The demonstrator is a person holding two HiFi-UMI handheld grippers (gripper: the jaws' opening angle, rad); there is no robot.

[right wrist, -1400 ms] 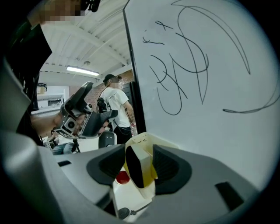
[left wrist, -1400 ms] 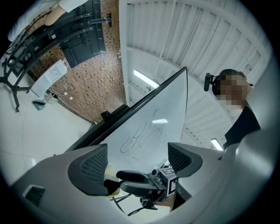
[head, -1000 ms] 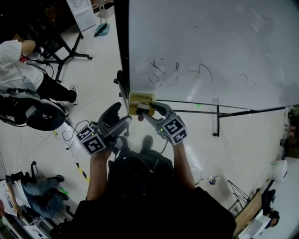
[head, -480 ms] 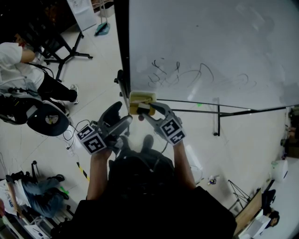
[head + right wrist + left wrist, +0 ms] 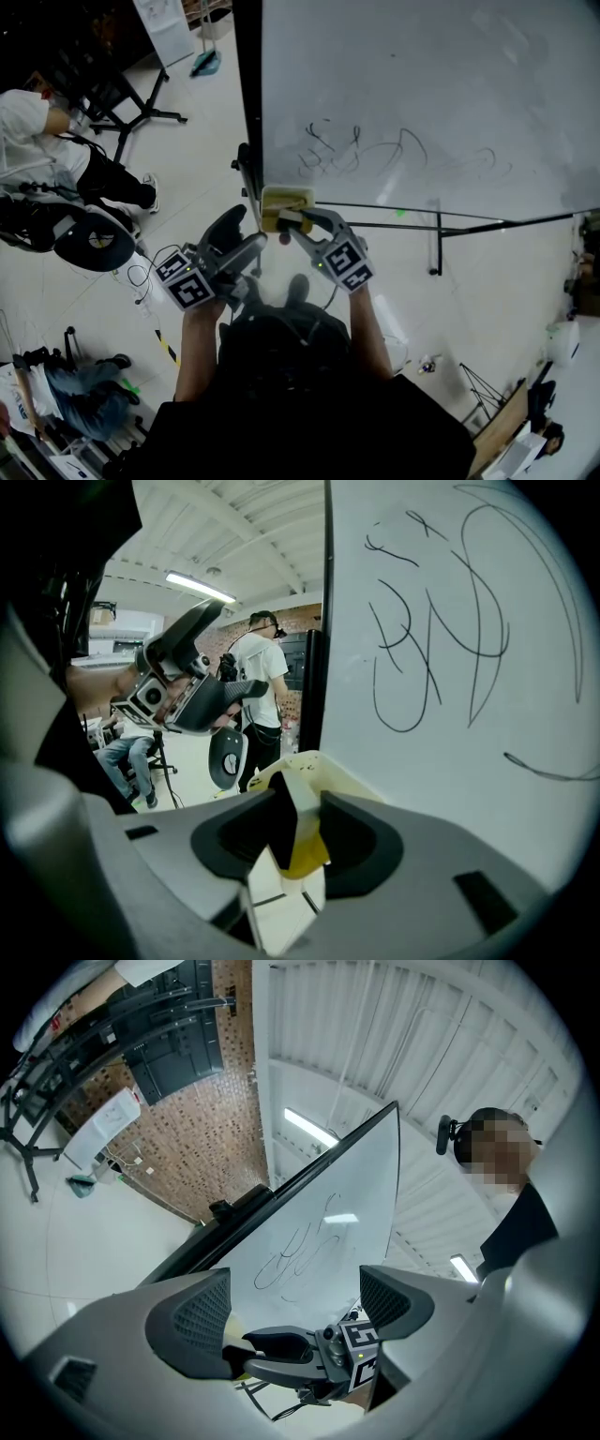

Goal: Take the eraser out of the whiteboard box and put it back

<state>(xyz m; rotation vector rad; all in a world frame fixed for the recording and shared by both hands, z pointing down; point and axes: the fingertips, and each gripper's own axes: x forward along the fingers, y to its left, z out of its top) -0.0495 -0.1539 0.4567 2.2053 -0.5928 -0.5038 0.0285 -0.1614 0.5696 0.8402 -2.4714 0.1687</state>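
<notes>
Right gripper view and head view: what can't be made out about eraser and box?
- White, yellow and black block eraser: gripped between the jaws of the right gripper, which have just been closing; lower end cut off by the gripper's body in the right gripper view.
- Pale yellow plastic box: inside hidden, by the eraser in the right gripper view, by the right gripper in the head view.
- Whether the eraser has left the box: cannot tell.

We see that the right gripper [image 5: 300, 220] has rolled slightly at the whiteboard box [image 5: 286, 199], and its marker cube [image 5: 343, 265] has slid a little nearer to us. Its jaws have just been closing and now pinch the eraser [image 5: 298, 829] between them. At far left, the seated person [image 5: 42, 127] has shifted a little.
</notes>
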